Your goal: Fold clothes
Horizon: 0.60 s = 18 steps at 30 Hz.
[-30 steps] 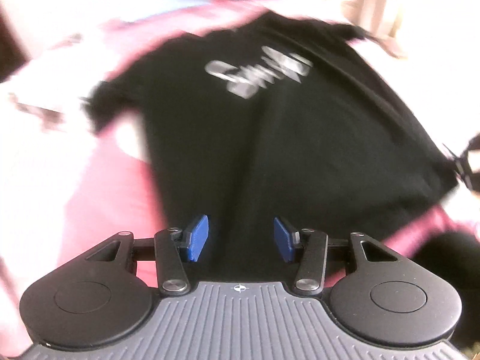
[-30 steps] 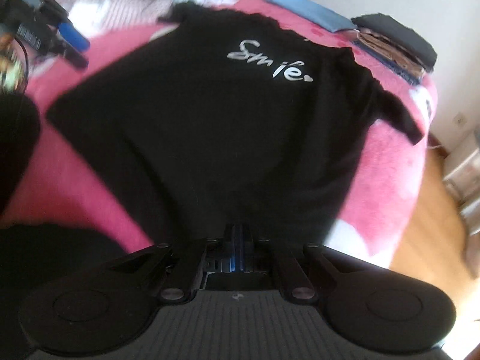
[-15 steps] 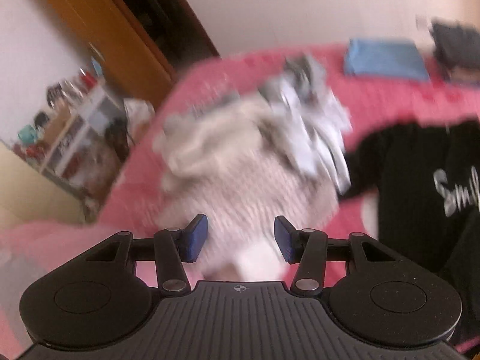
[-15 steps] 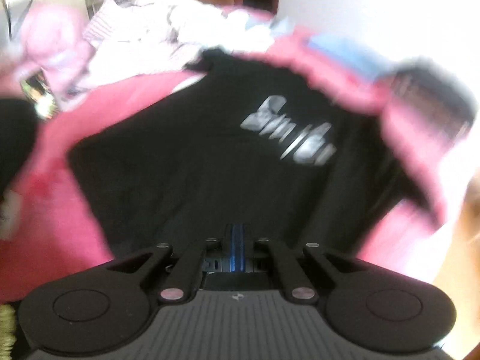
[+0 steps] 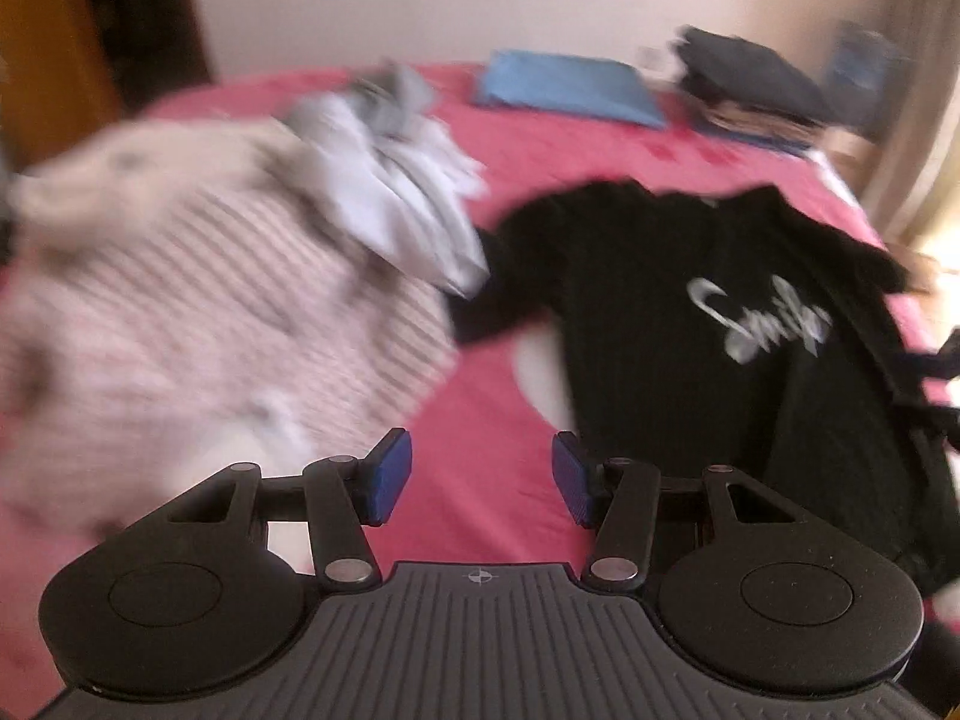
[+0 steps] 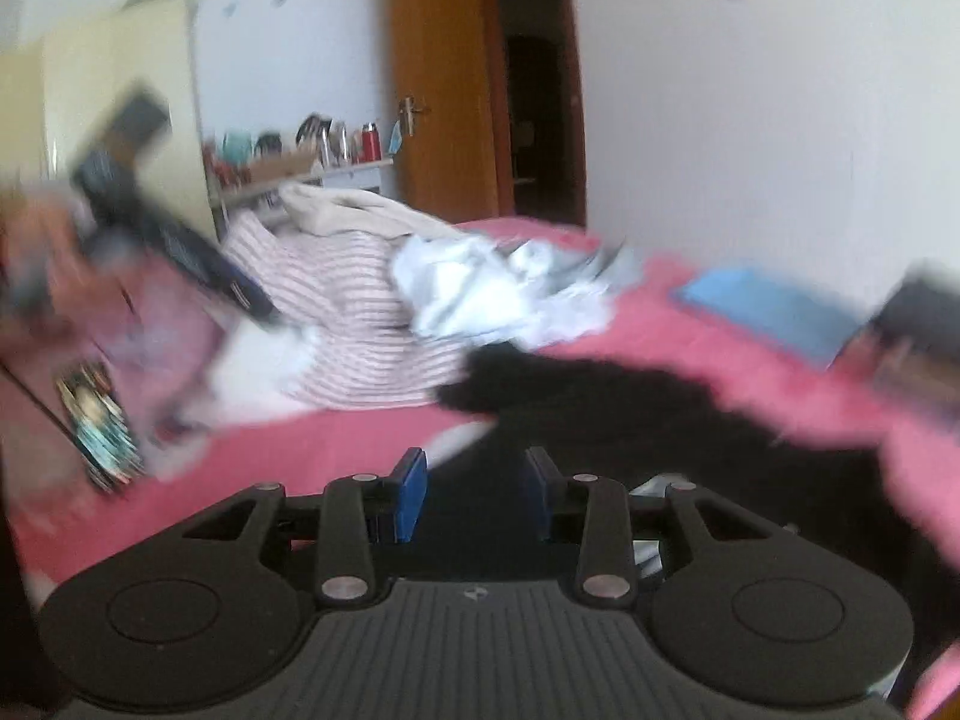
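Observation:
A black T-shirt (image 5: 672, 324) with silver "Smile" lettering lies spread on the pink bed cover (image 5: 480, 396), to the right in the left wrist view. My left gripper (image 5: 480, 477) is open above bare pink cover, just left of the shirt, holding nothing. In the right wrist view the shirt (image 6: 630, 414) stretches from centre to right. My right gripper (image 6: 474, 495) is open low over its near part, with black cloth showing behind the gap. The left gripper (image 6: 174, 240), blurred and in a hand, shows at the left.
A heap of pink-striped cloth (image 5: 180, 312) and a crumpled grey-white garment (image 5: 408, 204) lie left of the shirt. A folded blue piece (image 5: 564, 87) and a dark folded stack (image 5: 750, 78) sit at the far bed edge. A wooden door (image 6: 444, 90) and a cluttered shelf (image 6: 300, 144) stand behind.
My right gripper was shut and has opened, its view tilting up from the shirt to the room. The left gripper swung off the shirt, over the laundry heap, then back toward the shirt's left side.

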Each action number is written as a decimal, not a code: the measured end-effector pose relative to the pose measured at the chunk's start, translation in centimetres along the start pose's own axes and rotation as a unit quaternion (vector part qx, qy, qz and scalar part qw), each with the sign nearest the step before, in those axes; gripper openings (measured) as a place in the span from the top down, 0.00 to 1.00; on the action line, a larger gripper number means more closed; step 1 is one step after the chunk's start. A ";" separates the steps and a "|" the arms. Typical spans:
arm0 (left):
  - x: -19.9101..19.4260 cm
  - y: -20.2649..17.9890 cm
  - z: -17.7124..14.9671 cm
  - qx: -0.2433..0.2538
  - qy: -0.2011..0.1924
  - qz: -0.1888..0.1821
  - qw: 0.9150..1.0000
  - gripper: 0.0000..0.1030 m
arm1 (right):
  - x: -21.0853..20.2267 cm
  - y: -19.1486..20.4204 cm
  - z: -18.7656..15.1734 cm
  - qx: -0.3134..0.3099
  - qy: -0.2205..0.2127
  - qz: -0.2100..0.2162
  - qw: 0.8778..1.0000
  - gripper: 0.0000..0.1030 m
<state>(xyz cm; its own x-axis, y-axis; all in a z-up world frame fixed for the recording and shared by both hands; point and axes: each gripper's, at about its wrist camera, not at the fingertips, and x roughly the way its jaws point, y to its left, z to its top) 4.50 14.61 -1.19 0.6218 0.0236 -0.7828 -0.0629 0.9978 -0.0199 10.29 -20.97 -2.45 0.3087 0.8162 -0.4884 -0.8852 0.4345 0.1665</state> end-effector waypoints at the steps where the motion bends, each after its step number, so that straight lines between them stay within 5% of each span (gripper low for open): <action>1: 0.8 0.2 -0.6 0.003 -0.005 -0.018 1.000 0.50 | 0.0 0.8 -0.6 0.032 0.006 0.008 0.999 0.63; 4: 3.2 0.9 -2.5 0.013 -0.018 -0.073 0.997 0.50 | -0.7 3.6 -2.7 0.150 0.027 0.007 0.988 0.63; 7: 4.0 1.0 -3.1 0.021 -0.057 -0.095 0.994 0.50 | -2.4 6.2 -4.7 0.262 0.036 -0.032 0.964 0.63; 10: 2.8 1.0 -3.1 0.050 -0.082 -0.117 0.989 0.50 | -4.5 8.7 -5.4 0.340 0.026 -0.094 0.935 0.63; 14: 1.2 1.0 -3.2 0.088 -0.114 -0.145 0.979 0.50 | -8.4 12.0 -5.4 0.361 0.005 -0.234 0.903 0.63; 18: -0.3 1.0 -3.3 0.127 -0.147 -0.173 0.966 0.50 | -11.0 11.7 -6.0 0.410 0.005 -0.330 0.850 0.64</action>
<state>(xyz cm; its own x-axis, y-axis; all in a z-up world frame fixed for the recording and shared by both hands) 1.69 15.40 -2.98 0.7677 -0.3355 -0.5460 0.3588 0.9310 -0.0676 -5.54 -27.16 -0.27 0.6366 0.2904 -0.7145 0.0217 0.9193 0.3930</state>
